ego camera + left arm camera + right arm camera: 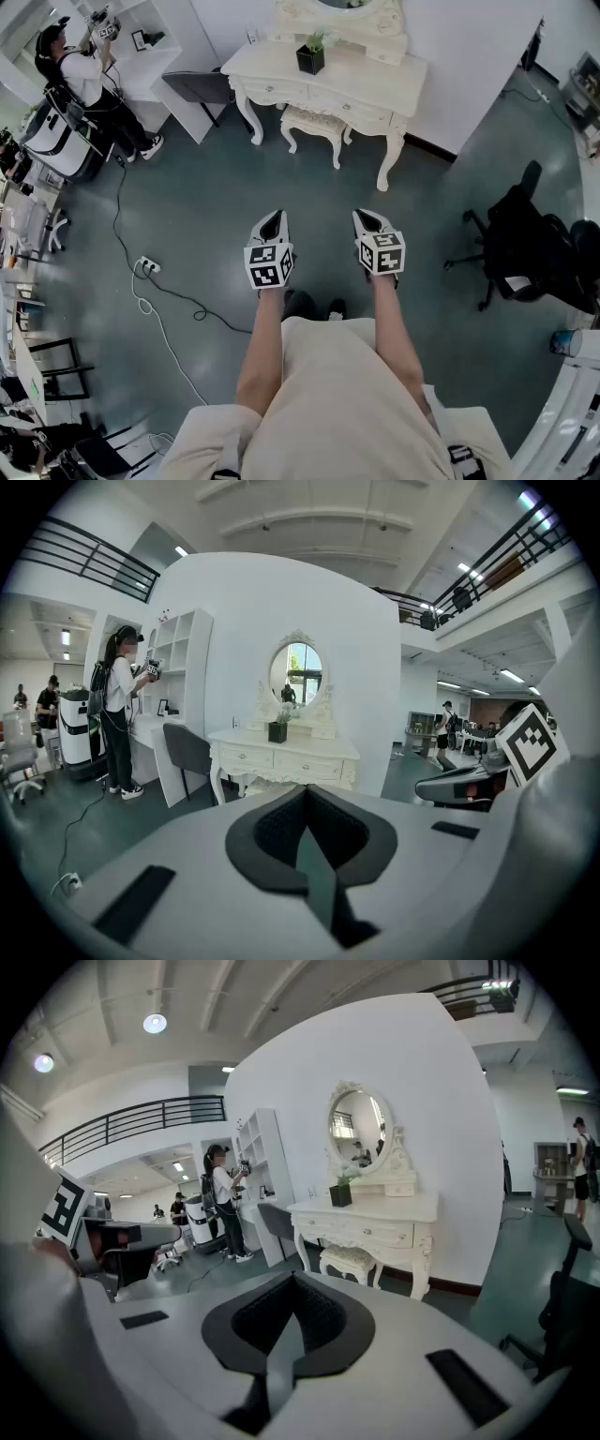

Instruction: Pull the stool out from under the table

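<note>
While the stool (pixel 314 120) sits tucked between the front legs of the white counter (pixel 380 73), just below its drawers, both grippers hang over the grey floor (pixel 206 216), well apart from it. The left gripper (pixel 273 217) has its fingers (pixel 272 832) pressed together with nothing between them; in the left gripper view the dark pads meet at a point. The right gripper (pixel 367 217) is the same, fingers (pixel 323 1321) together and empty. The two are held side by side, level with each other, tips aimed at the counter, and the person's bare forearms run back from them toward a pale shirt at the bottom of the head view.

A dark plant pot (pixel 310 59) stands on the counter near its back edge, in front of an oval mirror (pixel 299 674) against the white wall. Left of the counter a grey chair (pixel 195 86) is drawn up to a white desk, and a second person (pixel 80 70) in a white top stands beyond it by the shelves. A power strip (pixel 148 266) lies on the floor at the left, its cable curling away. A black office chair (pixel 525 239) stands at the right.
</note>
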`<action>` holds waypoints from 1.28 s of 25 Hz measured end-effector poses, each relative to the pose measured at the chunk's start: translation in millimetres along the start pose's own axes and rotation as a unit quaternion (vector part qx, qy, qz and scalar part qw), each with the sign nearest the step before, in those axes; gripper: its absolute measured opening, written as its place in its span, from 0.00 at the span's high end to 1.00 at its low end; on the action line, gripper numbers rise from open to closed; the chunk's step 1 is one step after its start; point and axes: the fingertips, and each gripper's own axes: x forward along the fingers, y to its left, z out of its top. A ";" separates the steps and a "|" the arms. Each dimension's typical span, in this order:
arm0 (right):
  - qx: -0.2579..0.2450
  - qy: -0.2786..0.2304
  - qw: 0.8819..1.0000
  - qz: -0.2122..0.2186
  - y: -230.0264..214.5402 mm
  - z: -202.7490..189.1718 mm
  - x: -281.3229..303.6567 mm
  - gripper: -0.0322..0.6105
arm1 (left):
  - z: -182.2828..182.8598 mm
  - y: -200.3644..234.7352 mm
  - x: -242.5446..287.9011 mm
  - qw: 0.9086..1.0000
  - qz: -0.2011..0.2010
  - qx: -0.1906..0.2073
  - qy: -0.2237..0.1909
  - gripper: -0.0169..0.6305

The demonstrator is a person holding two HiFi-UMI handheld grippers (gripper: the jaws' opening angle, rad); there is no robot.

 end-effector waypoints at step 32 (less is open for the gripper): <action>0.042 0.000 0.999 0.004 -45.9 34.8 64.9 0.88 | 23.3 31.8 88.9 0.999 -0.010 -0.034 0.010 0.95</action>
